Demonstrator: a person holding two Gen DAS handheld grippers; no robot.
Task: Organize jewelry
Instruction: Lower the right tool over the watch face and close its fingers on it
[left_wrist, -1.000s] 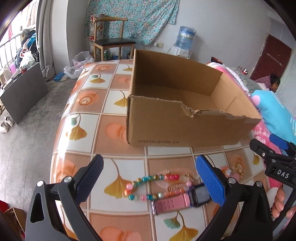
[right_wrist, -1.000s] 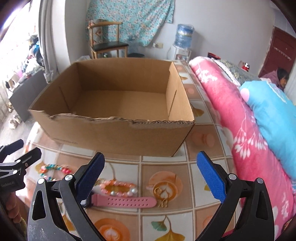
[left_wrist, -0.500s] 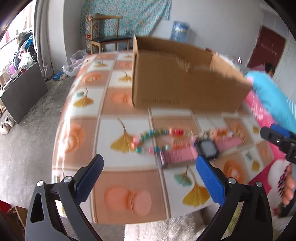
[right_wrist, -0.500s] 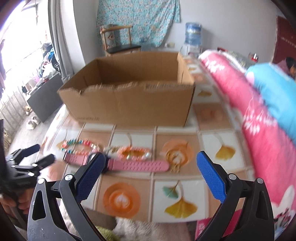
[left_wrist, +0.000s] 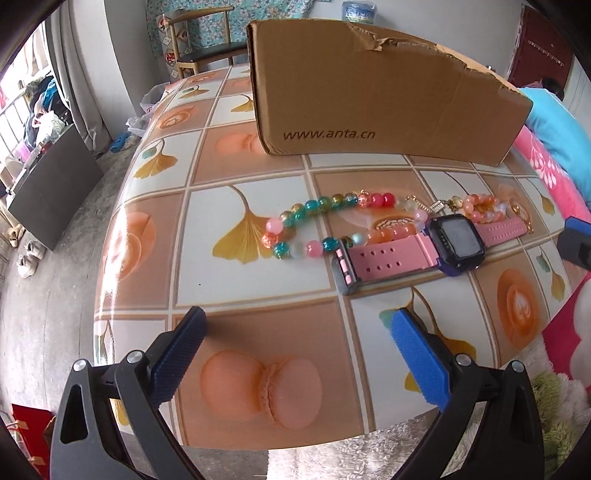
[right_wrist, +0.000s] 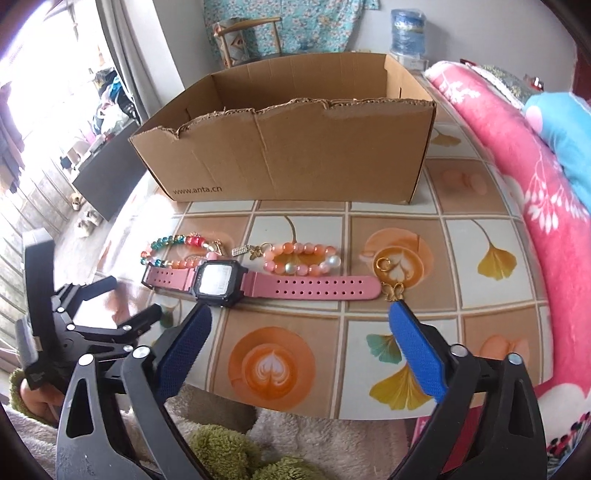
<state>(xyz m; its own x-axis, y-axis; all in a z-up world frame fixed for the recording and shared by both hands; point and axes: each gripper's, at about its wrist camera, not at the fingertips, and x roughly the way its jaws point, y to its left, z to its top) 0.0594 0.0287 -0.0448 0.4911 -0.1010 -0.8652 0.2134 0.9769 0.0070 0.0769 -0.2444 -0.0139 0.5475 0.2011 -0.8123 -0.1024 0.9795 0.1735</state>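
Left wrist: we see a pink-strapped watch (left_wrist: 413, 251) lying flat on the table (left_wrist: 236, 280) against a multicoloured bead bracelet (left_wrist: 314, 225), ahead of our left gripper (left_wrist: 295, 354), fingers spread and empty.

Right wrist: the watch (right_wrist: 258, 282) lies flat just beyond our right gripper (right_wrist: 301, 345); its jaws, just narrowing slightly, stand wide and empty.

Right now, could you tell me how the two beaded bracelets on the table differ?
The multicolour bracelet mixes teal, pink, red and clear beads; the peach bracelet is nearly all orange-pink with a few pearly beads. The multicolour one lies left of the watch face, the peach one right. Both lie flat behind the strap.
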